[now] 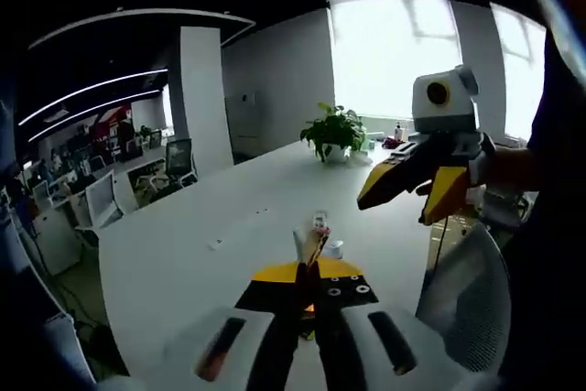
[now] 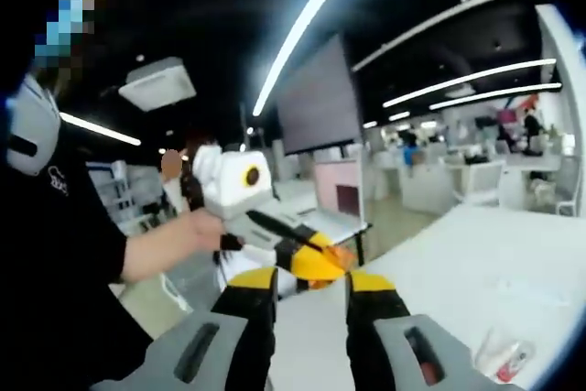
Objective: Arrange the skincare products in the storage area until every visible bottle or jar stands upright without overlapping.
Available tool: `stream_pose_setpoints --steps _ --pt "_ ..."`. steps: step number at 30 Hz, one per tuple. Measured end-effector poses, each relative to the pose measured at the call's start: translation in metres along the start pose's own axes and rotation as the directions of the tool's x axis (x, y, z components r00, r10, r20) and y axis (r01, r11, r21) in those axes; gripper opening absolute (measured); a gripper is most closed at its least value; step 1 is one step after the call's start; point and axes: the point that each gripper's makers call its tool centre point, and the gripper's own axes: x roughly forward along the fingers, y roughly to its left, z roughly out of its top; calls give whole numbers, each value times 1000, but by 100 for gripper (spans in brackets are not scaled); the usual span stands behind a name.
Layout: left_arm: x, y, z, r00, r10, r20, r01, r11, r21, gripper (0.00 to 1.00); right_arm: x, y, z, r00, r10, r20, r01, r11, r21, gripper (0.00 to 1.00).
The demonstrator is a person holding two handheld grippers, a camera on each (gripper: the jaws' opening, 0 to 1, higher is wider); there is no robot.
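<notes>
Item: left gripper (image 1: 309, 304), jaws closed together, nothing visibly held. Right gripper (image 2: 311, 290), jaws parted, empty. Skincare bottle (image 1: 317, 231) and small jar (image 1: 336, 249) on white table (image 1: 183, 254), twelve o'clock of my left jaws. Judged step: approach; next, I lower and reach.

no text, brand or number can be read in either view. in the right gripper view a small pale mark sits on the person's dark sleeve (image 2: 59, 185), possibly a logo, but it is too blurred to spell out. the small tube (image 1: 318, 226) on the white table (image 1: 183, 244) in the left gripper view carries markings far too tiny to read.
</notes>
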Motion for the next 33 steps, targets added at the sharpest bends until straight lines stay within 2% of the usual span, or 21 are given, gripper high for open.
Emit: stream_pose_setpoints --steps 2,5,8,9,13,16,23,26,29,32,33 --pt "-1 -5 2 1000 1 -5 -1 1000 20 10 1 -1 -1 1000 -4 -9 4 1000 -11 27" --pt "-3 -19 8 1000 -26 -3 26 999 26 10 2 1 -4 999 15 -44 -19 997 -81 21" --pt "-3 -29 8 999 -47 -21 48 998 36 10 2 3 -7 994 45 -94 -59 987 -149 9" --pt "-3 -32 8 998 -51 -29 53 998 38 10 2 3 -5 995 44 -93 -59 985 -165 6" --pt "-2 -38 6 997 -68 -41 70 997 45 10 3 3 2 994 63 -90 -78 981 -175 10" --pt "-2 -40 4 997 -68 -48 70 997 43 10 3 1 -1 991 68 -113 -91 973 -211 9" --pt "-1 -44 6 997 -67 -49 69 997 37 10 3 4 -5 988 89 -124 -114 970 -214 8" --pt "-1 -46 10 996 -76 -39 78 996 32 10 4 3 -6 987 95 -130 -122 968 -218 7" --pt "0 -48 9 995 -80 -56 82 996 32 10 3 1 -7 986 91 -138 -121 966 -230 6" --pt "-1 -57 8 990 -125 -70 127 992 19 10 1 0 -9 984 100 -146 -134 960 -245 1" --pt "-1 -58 6 988 -130 -80 132 991 20 10 0 3 -12 979 122 -161 -159 957 -241 0"
